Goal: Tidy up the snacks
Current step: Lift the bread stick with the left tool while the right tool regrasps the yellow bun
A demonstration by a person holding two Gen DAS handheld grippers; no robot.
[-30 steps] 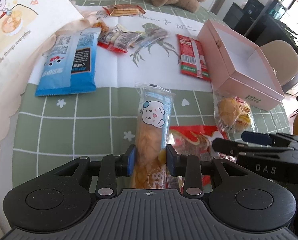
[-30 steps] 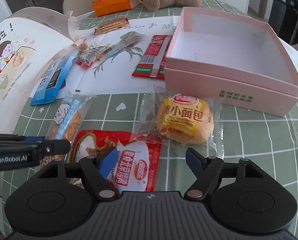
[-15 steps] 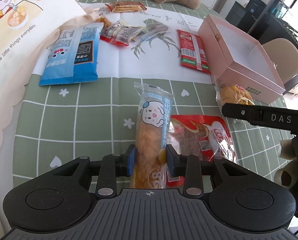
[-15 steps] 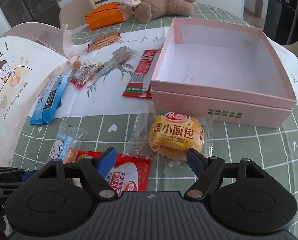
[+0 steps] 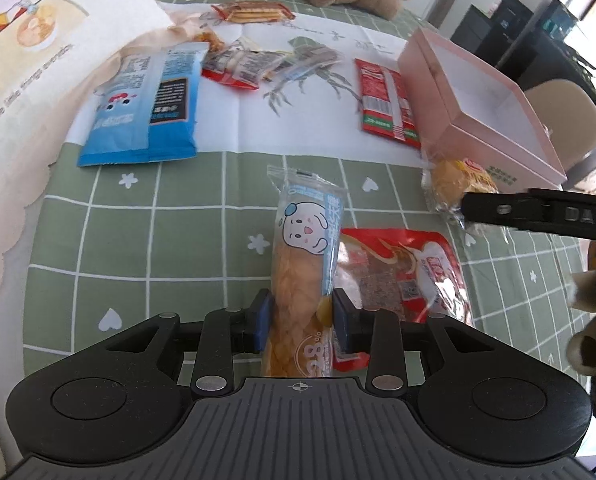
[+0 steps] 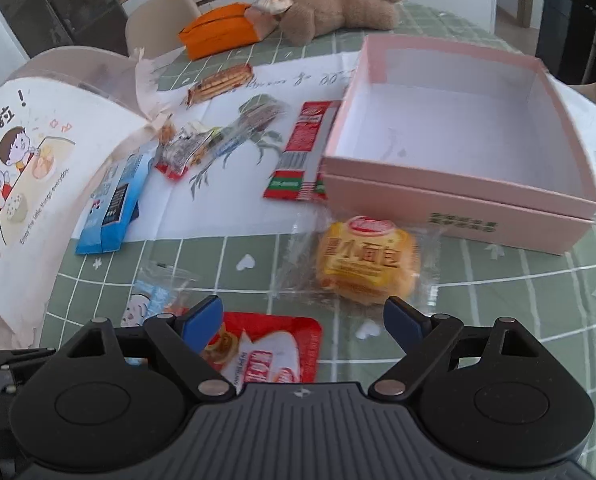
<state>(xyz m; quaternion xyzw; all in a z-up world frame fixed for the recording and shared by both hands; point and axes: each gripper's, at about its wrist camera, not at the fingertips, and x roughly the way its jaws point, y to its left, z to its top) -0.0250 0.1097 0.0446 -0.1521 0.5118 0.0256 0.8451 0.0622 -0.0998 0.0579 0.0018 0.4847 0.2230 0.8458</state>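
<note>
Long bread pack (image 5: 304,264) is pinched at its near end between the blue pads of the left claw (image 5: 301,320), rest of it pointing away toward the pink box (image 6: 458,200). The box is the landmark: open top, inside bare, sitting at the far right of the counter (image 5: 178,240).

Round bun pack (image 6: 368,264) lies just in front of the box's near wall, wrapper edge almost touching it. Right claw (image 6: 304,320) sits on the near side of the bun, jaws opening, nothing between the pads; the bun is just beyond the tips.

Red sausage pack (image 5: 402,276) lies flat right beside the bread pack, nearer than the bun. Red strip pack (image 6: 304,156) sits tight against the box's left wall. Farther left of the box: small mixed wrappers (image 6: 186,148), then the blue pack (image 5: 150,108) half on the white paper sheet (image 6: 226,200).

Open green cloth left of the bread pack, up to the counter edge.
</note>
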